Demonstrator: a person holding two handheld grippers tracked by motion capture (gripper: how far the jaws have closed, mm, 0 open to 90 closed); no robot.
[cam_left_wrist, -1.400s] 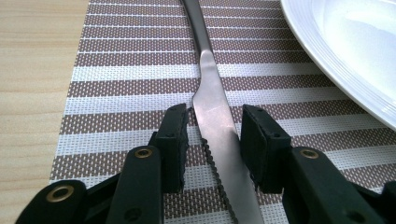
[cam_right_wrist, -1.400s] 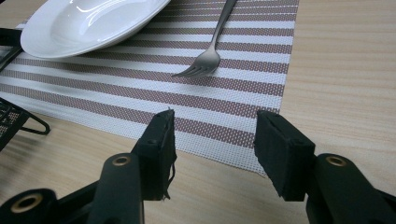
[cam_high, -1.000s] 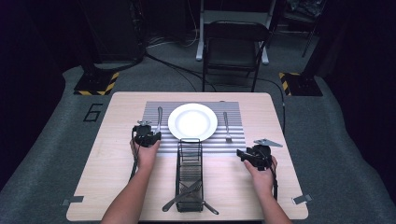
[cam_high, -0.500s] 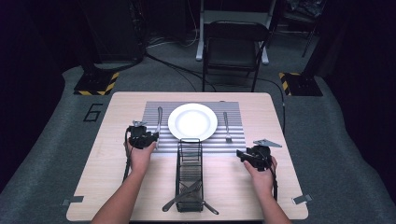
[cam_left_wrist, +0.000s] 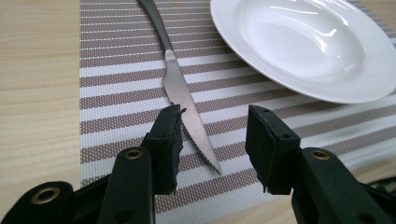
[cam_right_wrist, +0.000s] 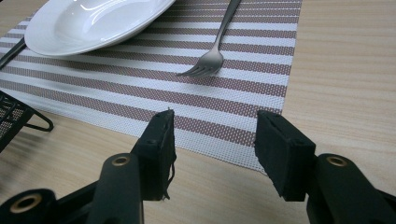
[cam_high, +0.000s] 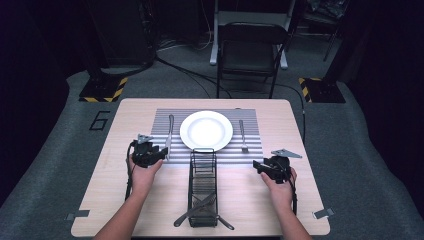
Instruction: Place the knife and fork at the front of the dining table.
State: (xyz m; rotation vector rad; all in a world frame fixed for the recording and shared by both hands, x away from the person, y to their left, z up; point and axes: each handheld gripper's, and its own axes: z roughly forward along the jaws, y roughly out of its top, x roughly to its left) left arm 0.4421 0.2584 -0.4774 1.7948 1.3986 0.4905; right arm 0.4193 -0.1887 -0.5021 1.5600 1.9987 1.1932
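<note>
Moved: your left gripper (cam_left_wrist: 212, 140) drew back from the knife (cam_left_wrist: 184, 95), jaws just widening, empty | knife lies on placemat (cam_left_wrist: 116, 88) beside plate (cam_left_wrist: 308, 51) | right gripper (cam_right_wrist: 212, 149) spread, empty | knife placed.

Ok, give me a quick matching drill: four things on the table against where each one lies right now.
Things:
1. knife
2. fork
3. plate
4. black wire rack

Places:
A. centre of the striped placemat
B. on the mat, right of the plate
C. on the mat, left of the plate
D. on bare wood between the two hands

Pairs: 1-C, 2-B, 3-A, 4-D
</note>
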